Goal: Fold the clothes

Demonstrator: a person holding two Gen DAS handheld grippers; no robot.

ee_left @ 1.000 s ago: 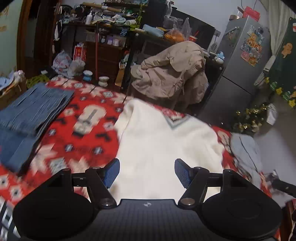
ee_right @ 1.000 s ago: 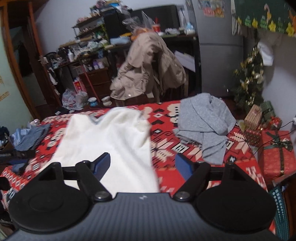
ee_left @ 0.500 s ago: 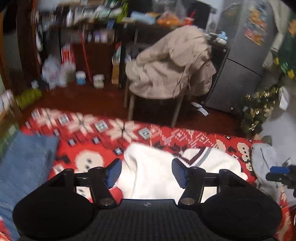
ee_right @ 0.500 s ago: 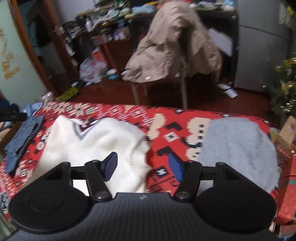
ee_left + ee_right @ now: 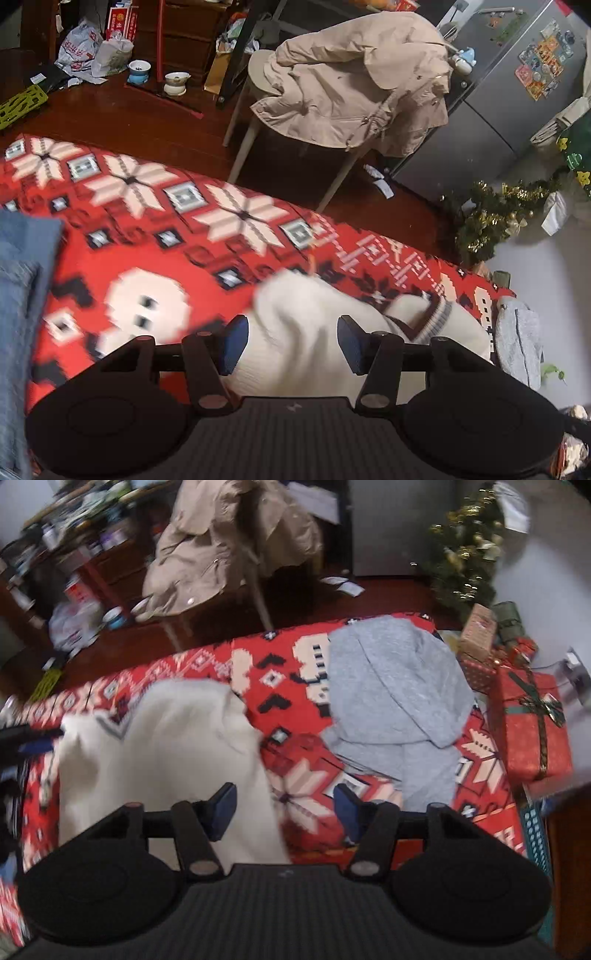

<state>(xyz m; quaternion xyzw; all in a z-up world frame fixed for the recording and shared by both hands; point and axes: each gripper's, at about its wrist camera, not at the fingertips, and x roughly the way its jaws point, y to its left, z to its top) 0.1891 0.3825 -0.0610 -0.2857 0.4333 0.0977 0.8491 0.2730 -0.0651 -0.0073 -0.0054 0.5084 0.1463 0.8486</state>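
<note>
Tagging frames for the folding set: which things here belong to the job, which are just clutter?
Job: white sweater, grey garment, blue jeans, left gripper, right gripper, both closing with nothing gripped.
Clutter: beige coat, fridge, red gift box, small tree.

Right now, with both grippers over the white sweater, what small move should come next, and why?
Probably lower both grippers onto the white sweater's shoulders. The left gripper and right gripper hang above its two top corners beside the V-neck, jaws closing but pressing on nothing yet. Gripping both shoulders would let the fold begin on the red blanket.
</note>
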